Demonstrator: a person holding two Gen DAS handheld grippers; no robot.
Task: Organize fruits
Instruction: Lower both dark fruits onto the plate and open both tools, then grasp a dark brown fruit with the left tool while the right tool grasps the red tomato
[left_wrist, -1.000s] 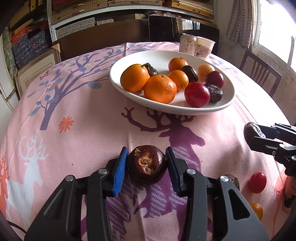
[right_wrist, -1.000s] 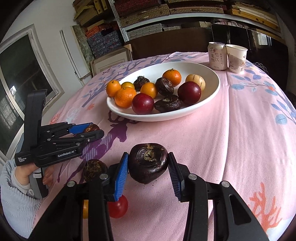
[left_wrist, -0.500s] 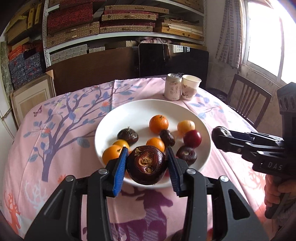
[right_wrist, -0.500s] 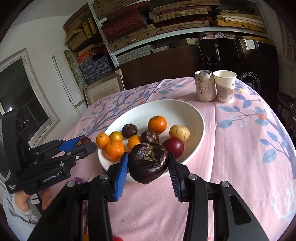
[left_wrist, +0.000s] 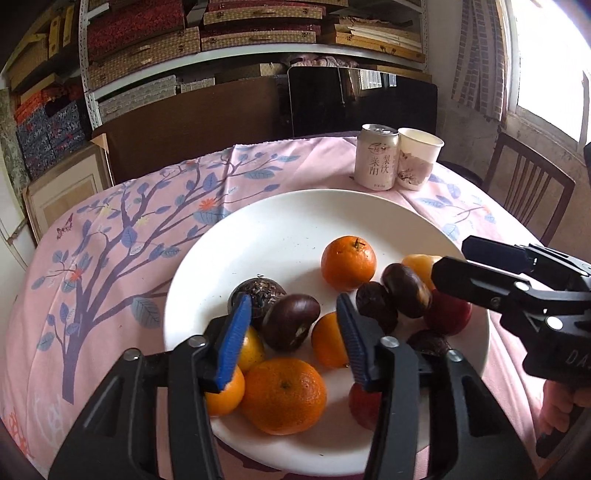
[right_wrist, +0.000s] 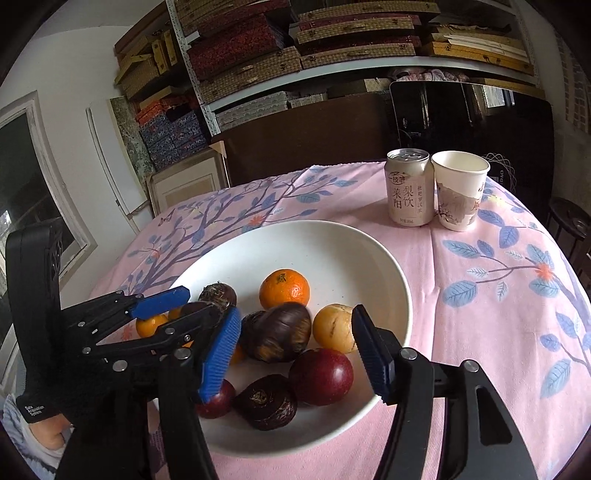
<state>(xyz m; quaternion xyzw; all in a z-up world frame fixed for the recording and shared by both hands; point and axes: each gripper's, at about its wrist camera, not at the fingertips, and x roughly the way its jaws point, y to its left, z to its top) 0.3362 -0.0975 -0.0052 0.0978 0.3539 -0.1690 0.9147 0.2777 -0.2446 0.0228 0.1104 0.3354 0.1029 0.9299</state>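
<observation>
Fruits (left_wrist: 284, 395) lie in the white bowl (left_wrist: 280, 221) at table centre. My left gripper (left_wrist: 293, 334) is opening, pads clear of the dark fruit (left_wrist: 290, 321) between them. My right gripper (right_wrist: 295, 350) is opening over another dark fruit (right_wrist: 280, 330), untouched.

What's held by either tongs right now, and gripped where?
Nothing. Both tongs are opening over the white bowl: left tongs stand clear of a dark water chestnut, right tongs clear of another.
</observation>
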